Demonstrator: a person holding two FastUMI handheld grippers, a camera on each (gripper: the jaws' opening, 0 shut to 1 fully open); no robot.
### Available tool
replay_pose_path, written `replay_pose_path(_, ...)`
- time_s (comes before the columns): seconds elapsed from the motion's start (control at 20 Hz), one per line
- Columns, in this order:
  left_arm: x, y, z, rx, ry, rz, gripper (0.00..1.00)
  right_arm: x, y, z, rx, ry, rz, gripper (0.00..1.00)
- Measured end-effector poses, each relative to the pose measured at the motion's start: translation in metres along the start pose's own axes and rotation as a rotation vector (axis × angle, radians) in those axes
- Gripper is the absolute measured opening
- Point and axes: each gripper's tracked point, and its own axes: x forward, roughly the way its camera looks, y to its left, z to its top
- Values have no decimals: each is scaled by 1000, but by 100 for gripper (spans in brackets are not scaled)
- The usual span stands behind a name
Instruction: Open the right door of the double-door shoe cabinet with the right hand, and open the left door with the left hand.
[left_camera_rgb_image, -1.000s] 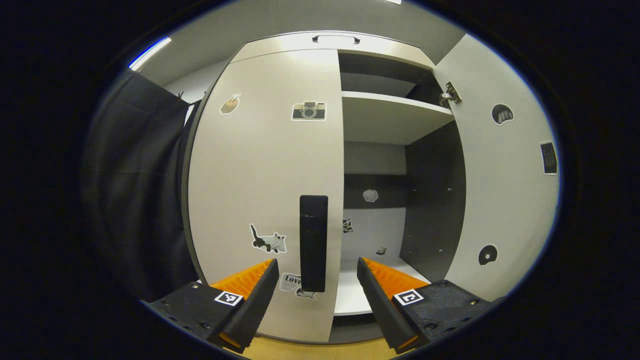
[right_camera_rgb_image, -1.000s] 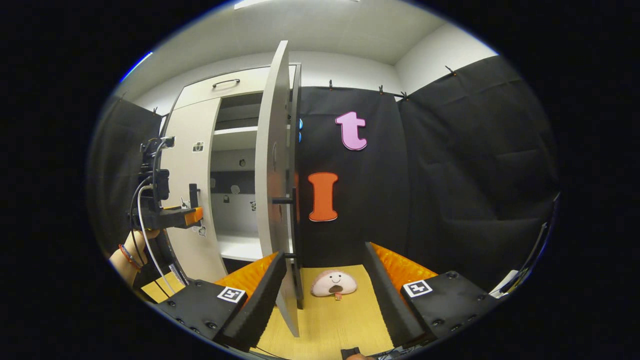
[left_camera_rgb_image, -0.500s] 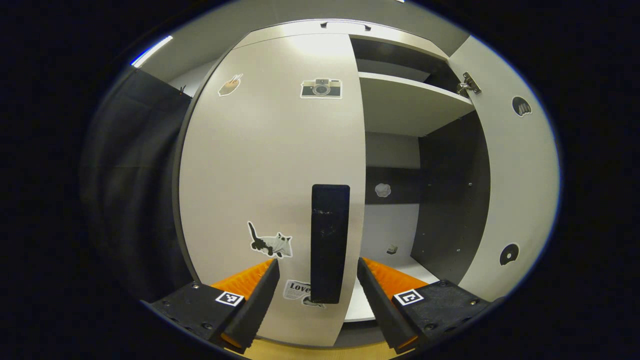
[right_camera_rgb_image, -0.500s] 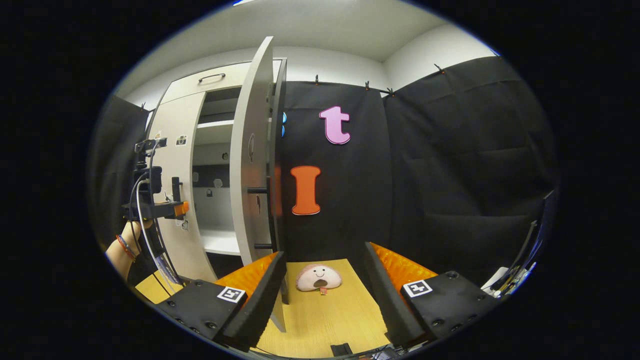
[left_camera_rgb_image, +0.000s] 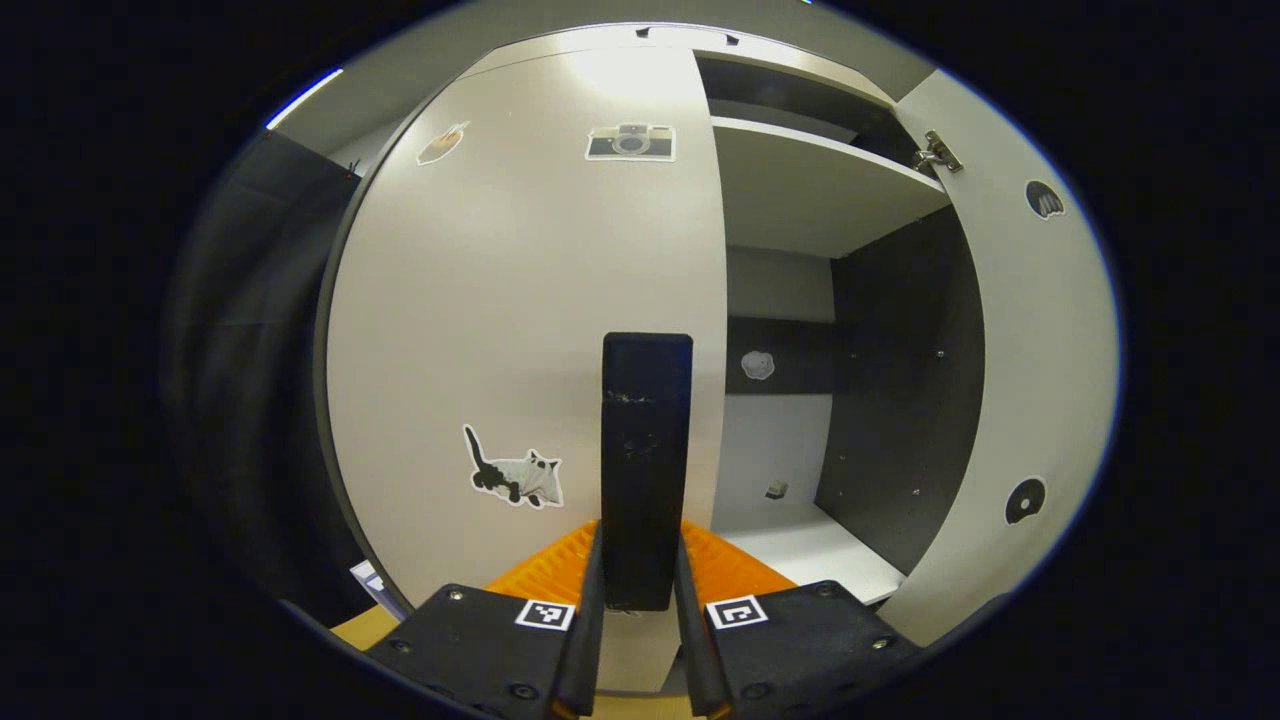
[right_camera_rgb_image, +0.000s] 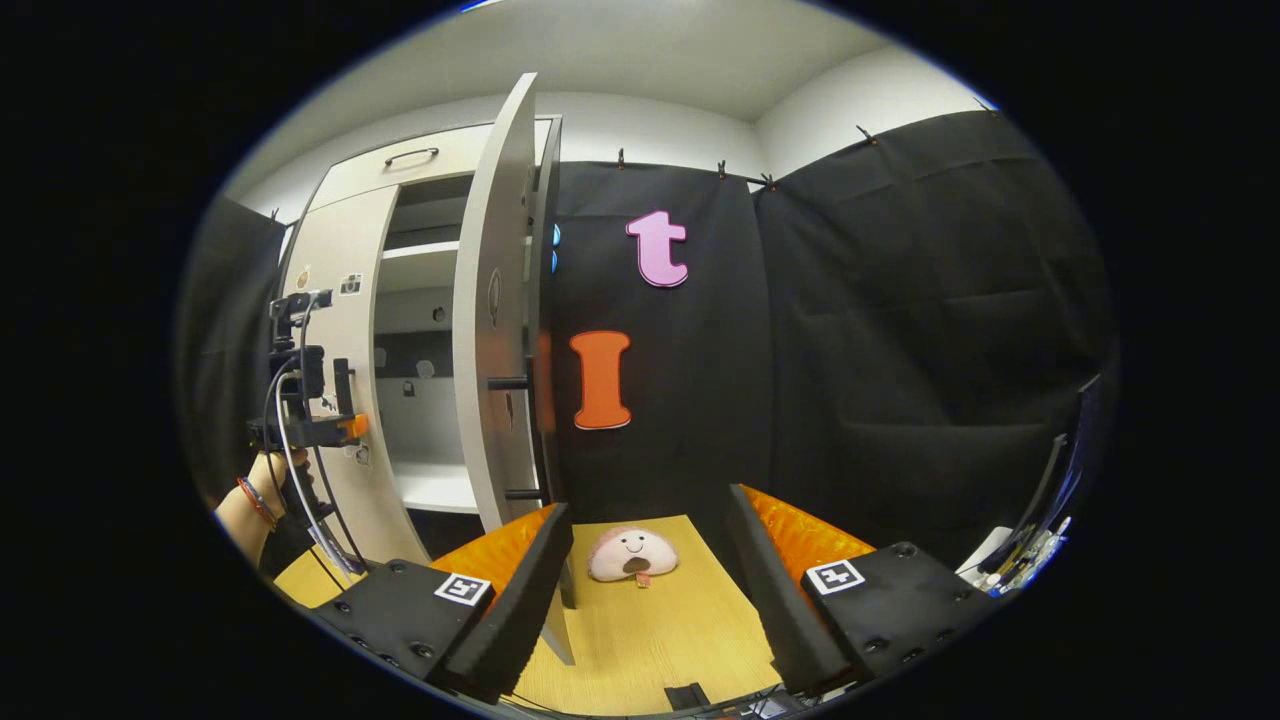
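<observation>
left claw (left_camera_rgb_image: 640, 600) pinches left door handle (left_camera_rgb_image: 645, 450) — right claw (right_camera_rgb_image: 648, 560) wide, right door (right_camera_rgb_image: 495, 340) ajar.

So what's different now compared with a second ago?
The left gripper moved in toward the left door and closed its fingers on the black handle, which a second ago stood between open fingers. The right gripper drifted back a little from the right door. That door stayed wide open, the left door stayed shut, and the right gripper stayed open and empty.

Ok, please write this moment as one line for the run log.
right door: open | left door: closed | left gripper: shut on left door handle | right gripper: open, free
</observation>
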Motion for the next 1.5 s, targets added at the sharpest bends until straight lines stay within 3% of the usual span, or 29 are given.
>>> replay_pose_path(0.3, -2, 0, -2, 32, 13, -28, 25, -22, 8, 6, 5, -11, -18, 99)
replay_pose_path(0.35, -3, -1, -2, 34, 13, -43, 21, -28, 10, 7, 14, -11, -24, 93)
replay_pose_path(0.4, -6, -1, -3, 25, 11, -59, 20, -30, 12, 8, 22, -16, -25, 99)
replay_pose_path(0.55, -27, 3, -7, 12, 12, -136, 13, -37, 17, 9, 30, -27, -43, 99)
replay_pose_path(0.6, -39, 7, -8, -1, 4, -159, 12, -38, 24, 7, 27, -20, -38, 93)
replay_pose_path(0.7, -53, 15, -6, -13, -2, -198, 10, -44, 38, 8, 15, -24, -22, 98)
replay_pose_path(1.4, -134, 74, -18, -89, -25, -337, 9, -71, 146, 13, 22, -59, 83, 98)
replay_pose_path(1.45, -138, 80, -18, -95, -25, -346, 9, -72, 151, 13, 26, -57, 87, 91)
replay_pose_path(1.5, -142, 85, -20, -101, -24, -354, 9, -73, 155, 14, 31, -57, 91, 91)
